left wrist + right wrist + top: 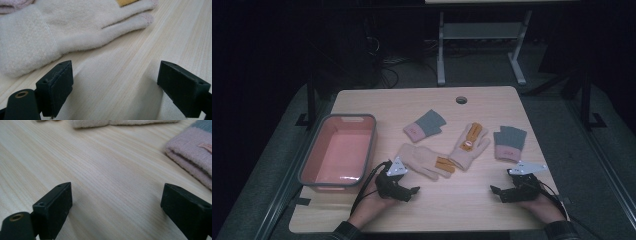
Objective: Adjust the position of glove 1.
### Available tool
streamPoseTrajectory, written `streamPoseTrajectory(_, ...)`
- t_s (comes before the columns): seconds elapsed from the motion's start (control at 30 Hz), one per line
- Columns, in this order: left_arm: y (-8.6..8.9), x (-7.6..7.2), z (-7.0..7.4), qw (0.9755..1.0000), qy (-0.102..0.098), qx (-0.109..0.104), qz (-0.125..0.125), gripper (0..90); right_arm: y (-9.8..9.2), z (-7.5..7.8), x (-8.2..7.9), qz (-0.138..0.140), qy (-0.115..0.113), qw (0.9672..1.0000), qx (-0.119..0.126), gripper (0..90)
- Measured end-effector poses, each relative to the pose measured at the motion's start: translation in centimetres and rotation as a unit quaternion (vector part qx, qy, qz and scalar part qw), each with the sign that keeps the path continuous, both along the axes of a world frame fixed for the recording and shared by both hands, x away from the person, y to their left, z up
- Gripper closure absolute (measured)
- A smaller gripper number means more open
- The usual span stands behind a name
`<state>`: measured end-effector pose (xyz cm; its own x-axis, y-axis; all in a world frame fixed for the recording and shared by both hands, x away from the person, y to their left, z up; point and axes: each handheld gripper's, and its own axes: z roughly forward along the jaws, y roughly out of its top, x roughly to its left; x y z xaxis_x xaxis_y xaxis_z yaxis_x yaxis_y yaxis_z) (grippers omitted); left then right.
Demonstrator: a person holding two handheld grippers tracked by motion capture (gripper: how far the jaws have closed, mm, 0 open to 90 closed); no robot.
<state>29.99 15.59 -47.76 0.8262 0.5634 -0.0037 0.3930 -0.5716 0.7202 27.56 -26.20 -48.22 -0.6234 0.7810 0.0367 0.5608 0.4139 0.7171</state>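
Two cream gloves with orange patches lie mid-table: one (426, 161) flat near my left gripper, the other (469, 145) beside it. Two grey-and-pink gloves lie farther out, one (425, 124) at the back and one (509, 142) at the right. My left gripper (409, 192) rests on the wood just in front of the nearer cream glove (50, 37), jaws wide apart with bare table between them. My right gripper (498, 192) sits near the front right, also open over bare wood, with the pink cuff of the right-hand glove (192, 157) ahead and to its right.
A pink bin with a grey rim (317, 172) stands at the table's left side, nothing inside it. A round cable hole (461, 99) sits near the far edge. Table legs and cables (442, 55) fill the dark floor beyond.
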Motion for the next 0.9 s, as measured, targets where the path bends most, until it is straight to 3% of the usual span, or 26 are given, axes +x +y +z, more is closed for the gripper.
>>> streamPoseTrajectory(0.23,0.1,-0.2,0.0,1.0,0.0,0.0,0.004,12.6,0.0,0.0,0.1,0.002,0.0,1.0,0.0,10.1)
streamPoseTrajectory(0.37,0.2,-0.4,0.6,0.9996,0.016,0.02,0.008,15.6,0.0,0.0,0.1,0.004,0.0,1.0,0.0,10.1)
streamPoseTrajectory(0.57,0.2,-0.2,2.3,0.9998,0.016,-0.005,0.014,32.9,0.1,0.0,0.1,0.002,0.001,1.0,0.001,10.2)
streamPoseTrajectory(0.73,0.2,0.1,2.8,0.9993,0.026,-0.009,0.023,54.2,0.1,0.0,0.1,0.003,0.0,1.0,0.001,10.2)
streamPoseTrajectory(0.77,0.1,0.2,2.9,0.9993,0.027,-0.008,0.025,54.2,0.0,0.0,0.1,0.003,0.0,1.0,0.001,10.2)
streamPoseTrajectory(0.8,-0.1,0.5,3.1,0.9992,0.026,-0.006,0.028,65.2,0.0,0.0,0.1,0.003,0.0,1.0,0.0,10.3)
streamPoseTrajectory(0.9,-0.4,1.0,3.2,0.9992,0.025,-0.006,0.031,80.9,0.0,0.0,0.1,0.004,-0.001,1.0,-0.001,10.2)
